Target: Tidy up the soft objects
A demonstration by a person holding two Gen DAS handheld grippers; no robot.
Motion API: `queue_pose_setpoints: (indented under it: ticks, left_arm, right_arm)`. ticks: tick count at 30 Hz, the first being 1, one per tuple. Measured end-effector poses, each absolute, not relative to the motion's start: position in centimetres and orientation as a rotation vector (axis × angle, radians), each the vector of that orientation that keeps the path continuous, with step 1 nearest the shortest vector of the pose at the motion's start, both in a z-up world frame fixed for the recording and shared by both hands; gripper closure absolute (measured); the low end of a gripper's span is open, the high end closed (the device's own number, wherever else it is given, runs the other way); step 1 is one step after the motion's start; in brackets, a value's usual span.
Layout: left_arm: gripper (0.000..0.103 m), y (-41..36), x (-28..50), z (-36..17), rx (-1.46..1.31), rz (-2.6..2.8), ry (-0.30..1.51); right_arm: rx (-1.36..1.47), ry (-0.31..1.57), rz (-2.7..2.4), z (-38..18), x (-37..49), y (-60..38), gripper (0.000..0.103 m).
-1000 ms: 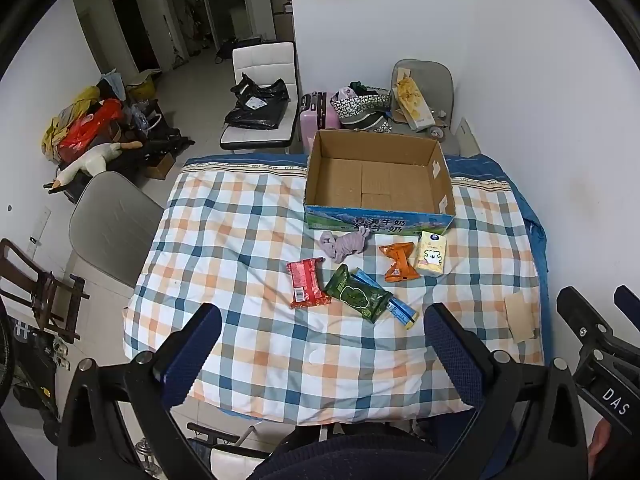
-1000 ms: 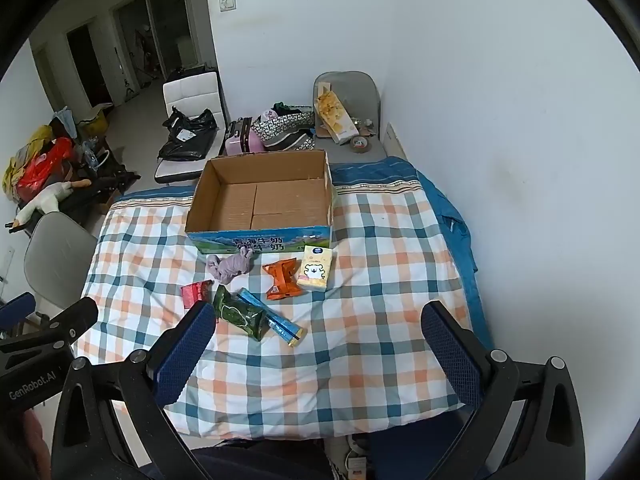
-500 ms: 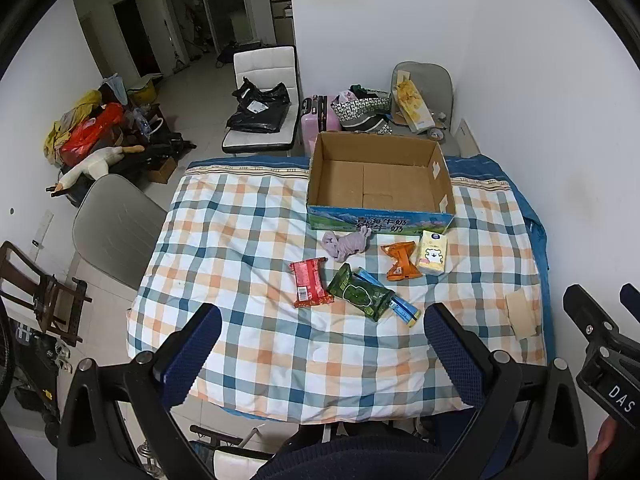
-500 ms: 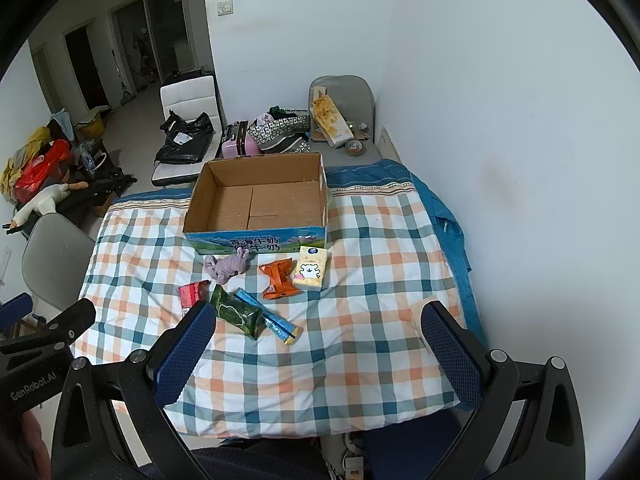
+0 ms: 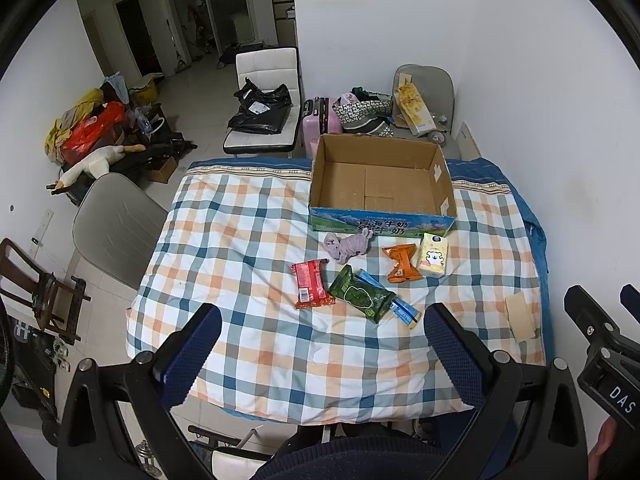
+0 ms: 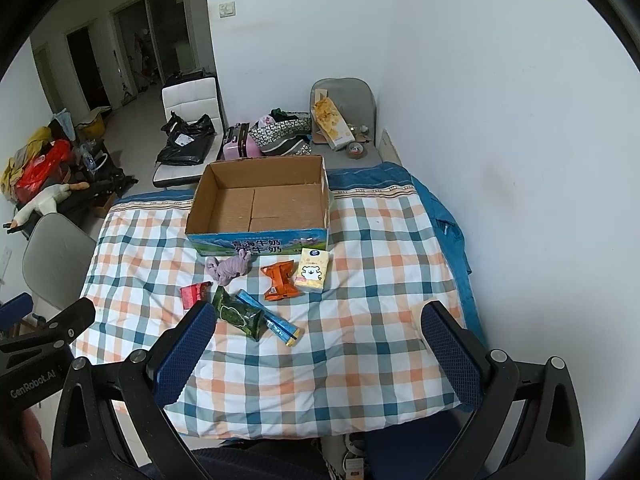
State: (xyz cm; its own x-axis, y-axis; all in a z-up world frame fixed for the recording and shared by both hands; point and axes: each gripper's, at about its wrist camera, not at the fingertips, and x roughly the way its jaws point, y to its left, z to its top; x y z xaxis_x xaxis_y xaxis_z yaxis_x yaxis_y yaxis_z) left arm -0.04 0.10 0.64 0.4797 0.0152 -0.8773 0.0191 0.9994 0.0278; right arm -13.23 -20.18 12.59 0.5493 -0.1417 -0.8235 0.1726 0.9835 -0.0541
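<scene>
Both grippers, left (image 5: 320, 344) & right (image 6: 316, 340), gaping wide w/ nothing held, are backing away from cardboard box (image 5: 382, 184); box sitting empty, sorting not begun.

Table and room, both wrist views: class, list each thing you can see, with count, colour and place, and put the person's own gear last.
Cardboard box: 1, brown with blue-green front, far side of table, nothing visible inside.
Cloth toy: 1, pale purple, just in front of the box.
Orange packet: 1, right of the toy.
Tissue pack: 1, pale yellow, beside the orange packet.
Red packet: 1, left of the group.
Green packet: 1, dark green, lying over the blue stick pack.
Blue stick pack: 1, partly under the green packet.
Checked blanket: 1, orange, blue and white, covering the table.
Chairs: 3, grey left of table, white and grey behind it.
Pink suitcase: 1, behind the box.
Left hand-held gripper: 1, black and blue, open, above near edge.
Right hand-held gripper: 1, same colours, open.
</scene>
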Motion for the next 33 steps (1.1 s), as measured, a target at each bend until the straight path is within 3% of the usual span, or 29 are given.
queue_pose_setpoints:
  ticks: [33]
  left_arm:
    - [0.0, 0.48, -0.32, 0.74, 0.037, -0.005, 1.058]
  right_arm:
    - [0.029, 0.966, -0.188, 12.5, -12.81, -19.96, 0.0]
